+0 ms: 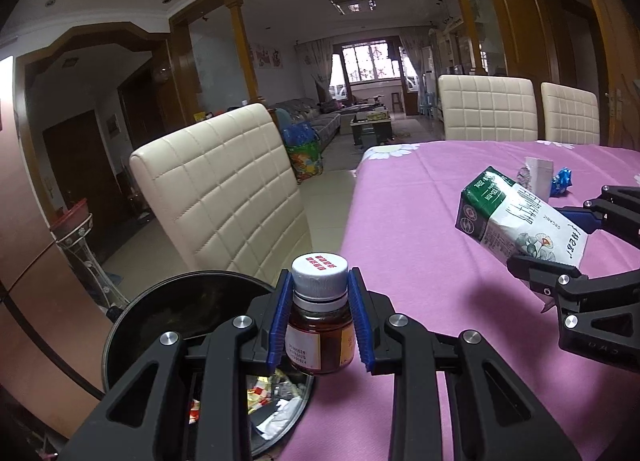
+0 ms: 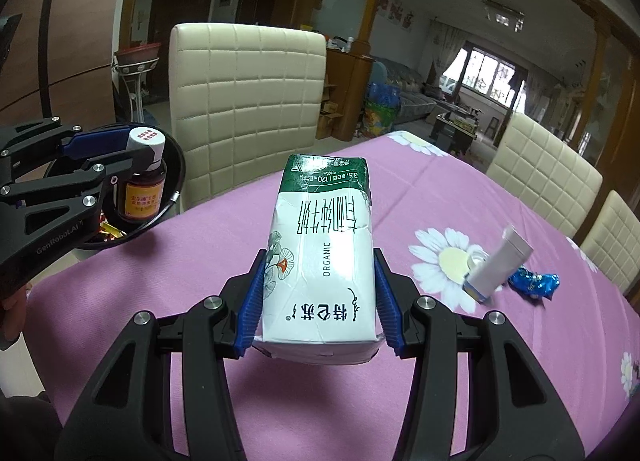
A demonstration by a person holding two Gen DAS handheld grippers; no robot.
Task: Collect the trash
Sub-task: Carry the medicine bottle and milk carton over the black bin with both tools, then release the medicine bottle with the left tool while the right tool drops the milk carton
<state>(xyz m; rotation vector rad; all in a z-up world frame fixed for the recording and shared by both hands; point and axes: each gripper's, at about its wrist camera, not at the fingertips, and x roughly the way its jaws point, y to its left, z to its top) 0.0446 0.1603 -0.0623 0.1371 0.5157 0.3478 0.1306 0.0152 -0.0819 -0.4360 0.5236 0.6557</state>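
The left gripper point(image 1: 320, 325) is clamped on a small amber medicine bottle point(image 1: 320, 341) with a white ribbed cap; its blue pads point(image 1: 280, 325) press the bottle's sides at the lower centre of the left wrist view. Just behind and below it, at the lower left of that frame, stands a black round trash bin point(image 1: 132, 325) beside the table edge, with crumpled wrappers showing inside.

The right gripper point(image 2: 319, 297) grips a dented white-and-green milk carton point(image 2: 320, 253) at its base, with the carton's green end pointing away, in the middle of the right wrist view.

Beyond it, at the right of that frame, a small white box point(image 2: 496, 265) and a blue candy wrapper point(image 2: 534, 285) lie on the pink daisy-print tablecloth point(image 2: 200, 261). Cream quilted chairs point(image 2: 248, 101) surround the table.
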